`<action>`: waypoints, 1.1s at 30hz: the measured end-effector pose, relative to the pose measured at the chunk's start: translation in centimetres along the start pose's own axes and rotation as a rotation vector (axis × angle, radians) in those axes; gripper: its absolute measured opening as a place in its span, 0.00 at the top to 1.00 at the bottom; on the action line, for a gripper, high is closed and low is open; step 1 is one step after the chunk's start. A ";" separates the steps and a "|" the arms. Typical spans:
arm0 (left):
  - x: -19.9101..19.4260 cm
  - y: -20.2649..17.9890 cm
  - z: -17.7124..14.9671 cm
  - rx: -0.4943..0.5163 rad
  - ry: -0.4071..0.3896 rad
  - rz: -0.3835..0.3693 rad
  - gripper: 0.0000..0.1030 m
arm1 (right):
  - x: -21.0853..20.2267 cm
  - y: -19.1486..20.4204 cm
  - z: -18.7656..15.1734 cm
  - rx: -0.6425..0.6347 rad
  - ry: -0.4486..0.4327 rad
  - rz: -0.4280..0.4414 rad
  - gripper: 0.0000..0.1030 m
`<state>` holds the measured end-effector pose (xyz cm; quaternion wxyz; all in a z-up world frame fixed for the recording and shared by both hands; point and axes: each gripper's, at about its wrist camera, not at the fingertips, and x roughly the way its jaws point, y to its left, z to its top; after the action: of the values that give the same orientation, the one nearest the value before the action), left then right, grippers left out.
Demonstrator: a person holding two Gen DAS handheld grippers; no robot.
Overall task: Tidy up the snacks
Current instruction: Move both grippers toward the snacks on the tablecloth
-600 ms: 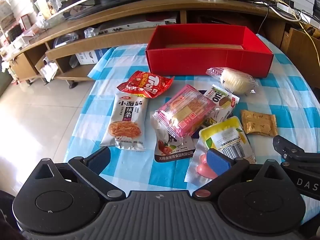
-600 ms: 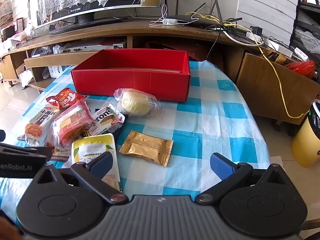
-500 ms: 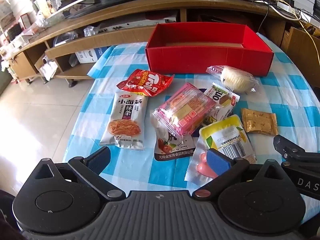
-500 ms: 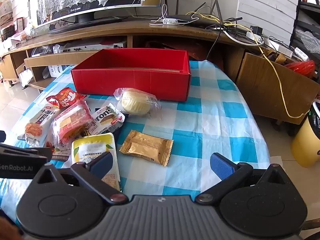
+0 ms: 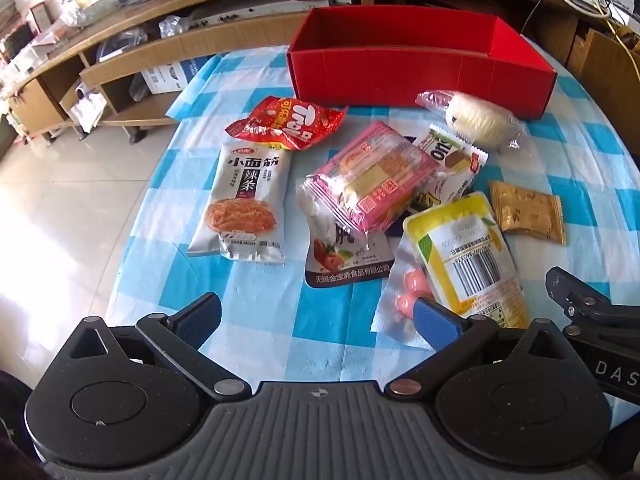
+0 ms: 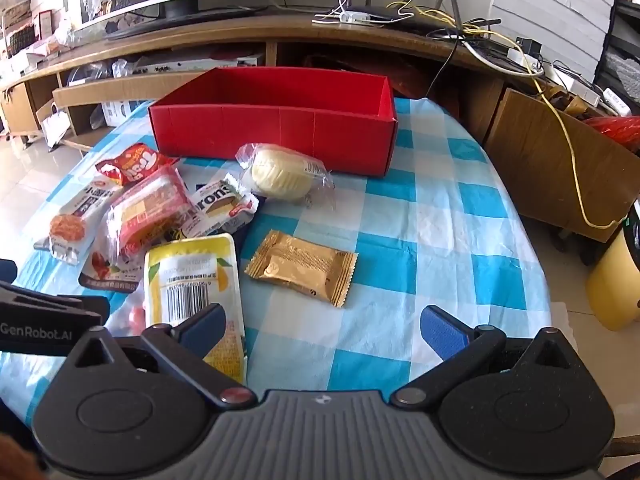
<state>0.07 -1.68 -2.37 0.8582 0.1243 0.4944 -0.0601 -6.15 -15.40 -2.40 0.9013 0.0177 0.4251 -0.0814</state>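
Nothing is sorted yet: the red box [image 6: 276, 136] is empty.
All snack packets [image 5: 372, 184] lie on the worktop [image 6: 436, 216]; left hand-held gripper [image 5: 316, 320] and right hand-held gripper [image 6: 324, 322] both wide apart, holding nothing.

Checked tablecloth [image 5: 568, 168] bears red box [image 5: 400, 68], snack packets [image 5: 372, 176].

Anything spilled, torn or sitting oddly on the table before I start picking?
Nothing spilled or torn. The snacks just lie in a loose overlapping heap: the pink wafer pack rides on the white pouch, the yellow pouch on a clear bag. The red box stands square.
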 end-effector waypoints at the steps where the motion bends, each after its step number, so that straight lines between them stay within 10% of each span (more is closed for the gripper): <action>1: 0.1 0.0 -0.1 0.001 0.002 0.000 0.00 | 0.1 0.0 0.0 0.002 0.006 0.001 0.00; 33: 0.5 -0.1 -0.4 0.005 0.017 -0.003 0.00 | 1.0 0.3 -0.3 -0.009 0.055 0.000 0.00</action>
<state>-0.07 -1.66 -2.99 0.8535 0.1264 0.5017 -0.0616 -5.76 -15.23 -3.38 0.8894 0.0158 0.4501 -0.0787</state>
